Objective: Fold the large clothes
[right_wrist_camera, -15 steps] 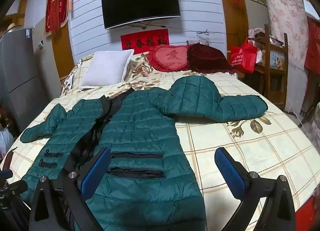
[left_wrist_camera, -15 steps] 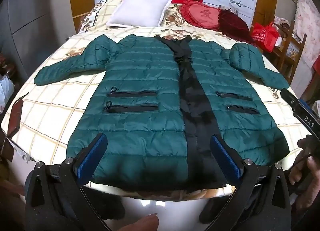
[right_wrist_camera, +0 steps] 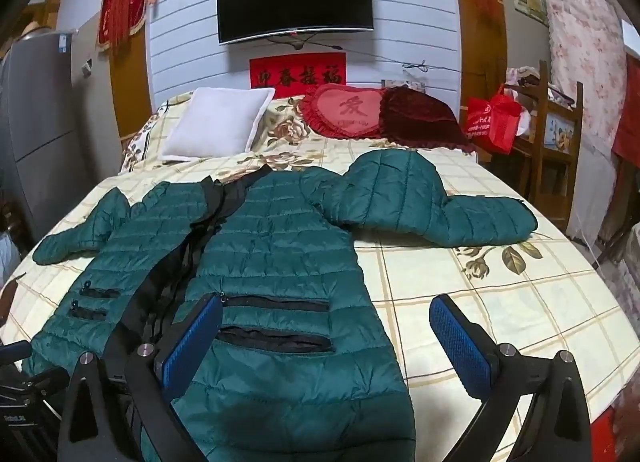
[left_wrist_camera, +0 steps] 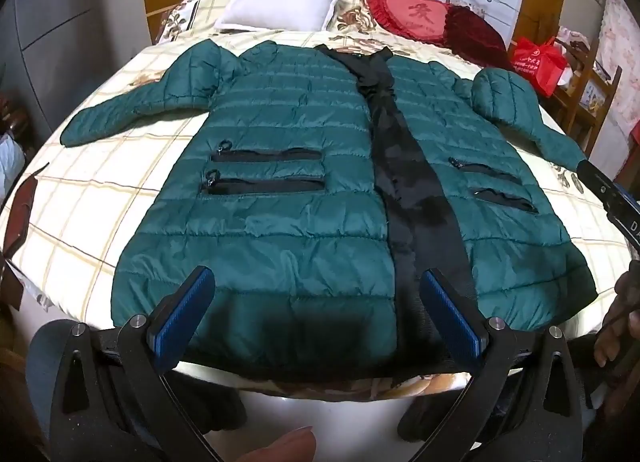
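Observation:
A dark green quilted coat [left_wrist_camera: 288, 190] with a black front placket lies flat and face up on the bed [left_wrist_camera: 92, 198], both sleeves spread outward. My left gripper [left_wrist_camera: 316, 314] hovers open above the coat's hem at the near edge, nothing between its blue pads. In the right wrist view the same green coat [right_wrist_camera: 280, 262] stretches away, its right sleeve [right_wrist_camera: 440, 210] lying across the bedspread. My right gripper [right_wrist_camera: 324, 338] stands open over the coat's lower right side and the bare bedspread, holding nothing. A hand shows at the right edge of the left wrist view.
A white pillow [right_wrist_camera: 218, 124], a red heart cushion [right_wrist_camera: 352, 112] and a dark red cushion [right_wrist_camera: 420, 118] sit at the head of the bed. A red bag [right_wrist_camera: 494, 124] and wooden shelf [right_wrist_camera: 560, 130] stand at the right. A television [right_wrist_camera: 294, 0] hangs on the wall.
Both grippers have shifted only slightly toward the coat; the coat lies as before and both stay open.

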### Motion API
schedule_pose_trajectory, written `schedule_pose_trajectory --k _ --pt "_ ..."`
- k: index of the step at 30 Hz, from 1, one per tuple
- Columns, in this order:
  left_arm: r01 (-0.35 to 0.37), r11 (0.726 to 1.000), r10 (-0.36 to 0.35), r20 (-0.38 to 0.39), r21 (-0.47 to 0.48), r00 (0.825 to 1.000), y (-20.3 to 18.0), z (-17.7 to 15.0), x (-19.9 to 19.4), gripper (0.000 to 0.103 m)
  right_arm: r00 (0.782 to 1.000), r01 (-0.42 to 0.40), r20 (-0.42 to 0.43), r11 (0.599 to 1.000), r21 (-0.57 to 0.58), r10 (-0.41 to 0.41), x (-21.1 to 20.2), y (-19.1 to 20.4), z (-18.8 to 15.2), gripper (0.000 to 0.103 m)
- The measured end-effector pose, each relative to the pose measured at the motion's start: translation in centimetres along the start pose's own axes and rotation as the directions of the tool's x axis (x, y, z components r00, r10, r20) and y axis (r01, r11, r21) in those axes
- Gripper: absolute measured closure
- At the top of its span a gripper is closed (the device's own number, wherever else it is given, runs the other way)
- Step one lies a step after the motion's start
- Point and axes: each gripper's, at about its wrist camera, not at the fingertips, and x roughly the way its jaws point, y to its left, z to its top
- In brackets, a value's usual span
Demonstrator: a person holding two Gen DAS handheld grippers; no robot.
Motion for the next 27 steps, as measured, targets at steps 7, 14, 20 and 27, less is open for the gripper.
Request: schedule_pose_trajectory --k 7,14,20,27 --pt "-0.003 1.000 0.003 -0.009 0.004 1.000 -0.03 -0.12 0.29 0.000 1.000 0.016 -0.010 1.000 -0.004 -0.016 0.31 0.16 0.06 0.000" --pt "-0.004 1.000 0.004 -0.012 0.007 1.000 -0.05 -0.25 0.34 0.000 1.000 -0.025 -0.017 1.000 0.012 0.025 0.44 0.03 -0.06 0.000" --pt "-0.005 1.000 0.005 -0.016 0.015 1.000 -0.34 -0.43 0.36 0.000 1.000 -0.021 -0.018 0.999 0.034 0.022 0.45 -0.30 -0.05 0.000" --pt "-0.003 1.000 0.003 -0.024 0.013 1.000 -0.43 -0.64 0.52 0.000 1.000 -0.012 -0.024 1.000 0.014 0.012 0.56 0.07 -0.04 0.000"
